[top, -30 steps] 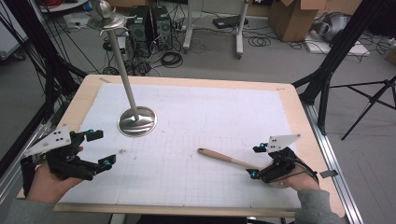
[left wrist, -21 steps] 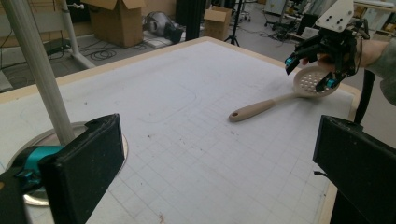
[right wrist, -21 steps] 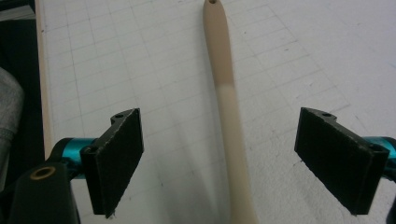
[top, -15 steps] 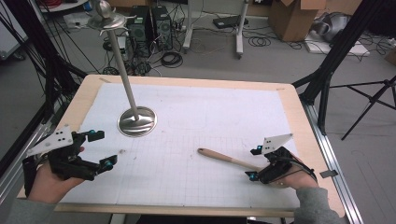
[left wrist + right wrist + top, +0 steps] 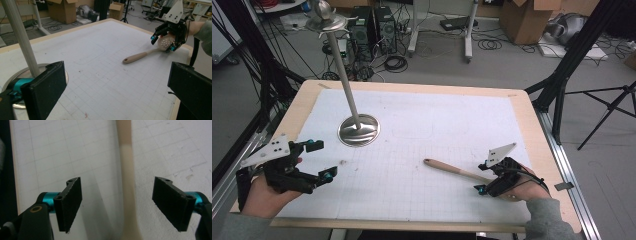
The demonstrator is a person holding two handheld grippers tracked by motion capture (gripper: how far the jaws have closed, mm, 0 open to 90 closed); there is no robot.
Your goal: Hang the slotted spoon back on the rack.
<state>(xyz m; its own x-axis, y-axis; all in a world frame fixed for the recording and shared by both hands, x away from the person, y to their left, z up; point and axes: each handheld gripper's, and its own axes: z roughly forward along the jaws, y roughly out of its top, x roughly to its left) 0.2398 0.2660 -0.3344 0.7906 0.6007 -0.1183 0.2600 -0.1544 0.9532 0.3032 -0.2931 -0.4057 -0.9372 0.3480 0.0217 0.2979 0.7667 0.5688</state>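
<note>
A slotted spoon [image 5: 452, 169] with a wooden handle and a pale perforated head [image 5: 164, 42] lies on the white grid mat [image 5: 432, 130] at the near right. My right gripper [image 5: 484, 178] is open and straddles the spoon where the handle meets the head. In the right gripper view the handle [image 5: 127, 177] runs between the two jaws of the right gripper [image 5: 122, 205] and touches neither. My left gripper [image 5: 322, 160] is open and holds nothing, low over the mat's near left; its jaws [image 5: 117, 100] frame the left gripper view.
A metal stand with a round base [image 5: 358, 130] and a tall slanted pole [image 5: 343, 75] rises at the mat's left, just beyond my left gripper. The wooden table rim [image 5: 522, 107] surrounds the mat. Tripod legs, cables and boxes are on the floor behind.
My right gripper has crept a little to the left along the spoon and tilted. The left gripper and the spoon have stayed in place.
</note>
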